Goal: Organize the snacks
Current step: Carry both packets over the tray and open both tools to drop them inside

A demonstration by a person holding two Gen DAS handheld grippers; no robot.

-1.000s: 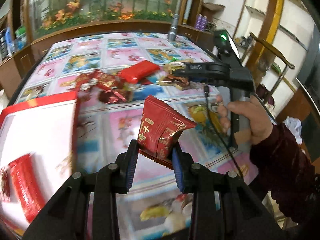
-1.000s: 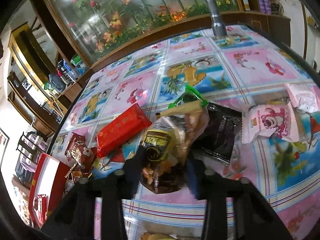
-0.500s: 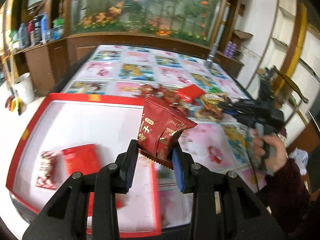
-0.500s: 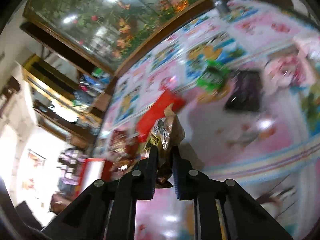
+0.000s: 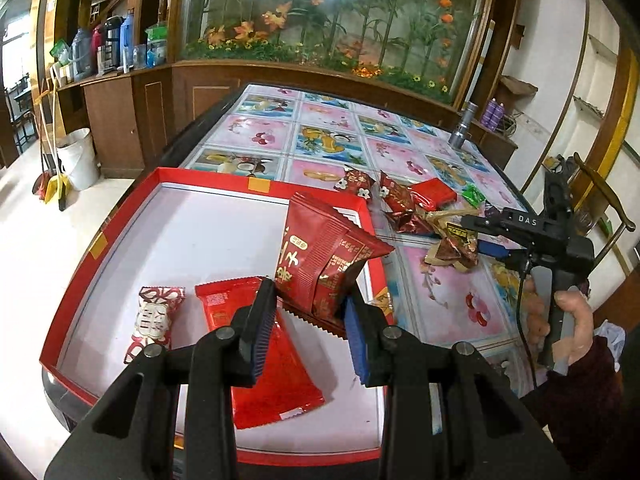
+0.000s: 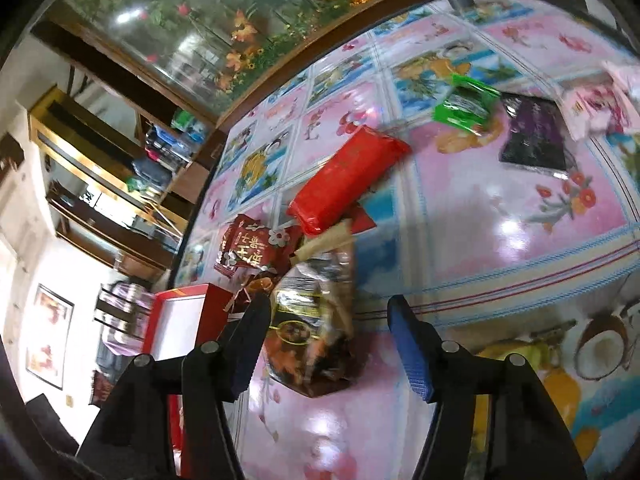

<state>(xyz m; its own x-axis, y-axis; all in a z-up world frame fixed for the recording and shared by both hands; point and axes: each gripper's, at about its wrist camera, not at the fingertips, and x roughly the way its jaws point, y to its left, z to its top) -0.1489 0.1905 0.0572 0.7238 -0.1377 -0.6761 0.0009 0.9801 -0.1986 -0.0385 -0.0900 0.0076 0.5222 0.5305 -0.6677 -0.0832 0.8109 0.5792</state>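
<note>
My left gripper is shut on a dark red snack packet and holds it above the red-rimmed white box. A bright red packet and a small red-and-white candy lie in the box. My right gripper has its jaws wide apart; a clear brown snack bag sits between them, against the left finger, over the table. In the left wrist view the right gripper hovers right of the box with that bag at its tips.
Loose snacks lie on the flowered tablecloth: a red bar packet, dark red packets, a green packet, a black packet and pink packets. A metal flashlight stands at the far edge.
My left gripper carried the dark red packet left over the box. My right gripper lifted the brown bag, moved toward the box, and its jaws have opened wide.
</note>
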